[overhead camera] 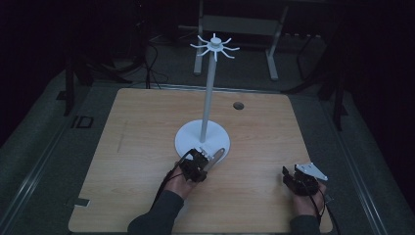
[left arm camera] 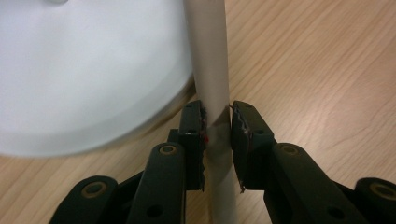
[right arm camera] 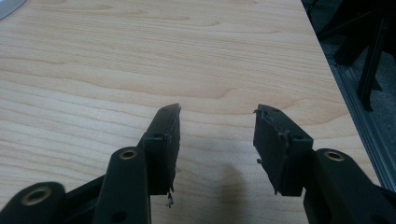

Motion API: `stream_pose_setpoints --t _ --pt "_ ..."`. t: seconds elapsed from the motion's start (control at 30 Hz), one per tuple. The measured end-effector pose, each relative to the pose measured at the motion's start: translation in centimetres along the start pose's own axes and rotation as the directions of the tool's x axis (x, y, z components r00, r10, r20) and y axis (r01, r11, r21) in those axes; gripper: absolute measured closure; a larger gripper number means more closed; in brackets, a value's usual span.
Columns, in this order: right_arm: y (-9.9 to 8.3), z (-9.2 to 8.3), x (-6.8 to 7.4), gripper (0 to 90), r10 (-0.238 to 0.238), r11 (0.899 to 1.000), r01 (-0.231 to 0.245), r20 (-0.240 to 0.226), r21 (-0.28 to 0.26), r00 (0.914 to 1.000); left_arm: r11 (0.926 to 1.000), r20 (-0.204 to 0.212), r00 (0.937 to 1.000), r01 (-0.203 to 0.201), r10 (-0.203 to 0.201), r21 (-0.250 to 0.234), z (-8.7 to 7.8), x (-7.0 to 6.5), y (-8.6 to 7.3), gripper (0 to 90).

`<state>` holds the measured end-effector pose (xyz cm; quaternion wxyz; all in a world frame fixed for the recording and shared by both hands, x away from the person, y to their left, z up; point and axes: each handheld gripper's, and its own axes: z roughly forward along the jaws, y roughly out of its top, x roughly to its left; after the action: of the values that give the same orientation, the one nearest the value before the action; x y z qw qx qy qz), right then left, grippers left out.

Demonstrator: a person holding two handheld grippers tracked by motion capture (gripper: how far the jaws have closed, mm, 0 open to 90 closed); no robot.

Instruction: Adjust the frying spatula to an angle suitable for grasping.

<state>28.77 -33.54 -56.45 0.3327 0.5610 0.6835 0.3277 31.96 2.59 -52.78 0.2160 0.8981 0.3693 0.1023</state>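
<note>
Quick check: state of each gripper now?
Left gripper: shut on a pale rod beside the white stand base.
Right gripper: open, holding nothing.

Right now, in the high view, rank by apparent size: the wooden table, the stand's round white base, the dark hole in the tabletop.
1. Wooden table
2. Round white base
3. Dark hole
</note>
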Motion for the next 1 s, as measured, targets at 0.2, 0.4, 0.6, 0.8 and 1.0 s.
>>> stream_pose_setpoints --t 0.2,0.4,0.6,0.8,1.0 --pt "0.0 0.1 0.0 50.6 -0.003 1.000 0.003 0.000 0.004 1.0000 0.9997 -0.034 0.9994 -0.008 0.009 0.023 0.4 -0.3 0.5 73.0" --pt "0.0 0.0 -0.1 50.5 0.003 1.000 -0.003 -0.002 0.000 1.0000 0.9991 -0.058 0.9983 0.006 -0.003 0.042 1.4 -0.5 0.9 71.7" --pt "0.0 0.0 -0.1 50.4 0.003 1.000 -0.003 -0.002 0.000 1.0000 0.9992 -0.060 0.9981 0.019 -0.017 0.036 1.7 -0.6 1.3 72.0" --pt "0.0 0.0 -0.1 50.4 0.004 1.000 -0.004 -0.002 0.000 1.0000 0.9993 -0.060 0.9979 0.026 -0.024 0.028 1.6 -0.6 1.2 73.5" --pt "-0.1 0.1 -0.2 50.3 0.002 1.000 -0.002 -0.002 0.006 1.0000 0.9993 -0.069 0.9970 0.036 -0.035 0.012 1.5 -0.6 1.0 73.6"
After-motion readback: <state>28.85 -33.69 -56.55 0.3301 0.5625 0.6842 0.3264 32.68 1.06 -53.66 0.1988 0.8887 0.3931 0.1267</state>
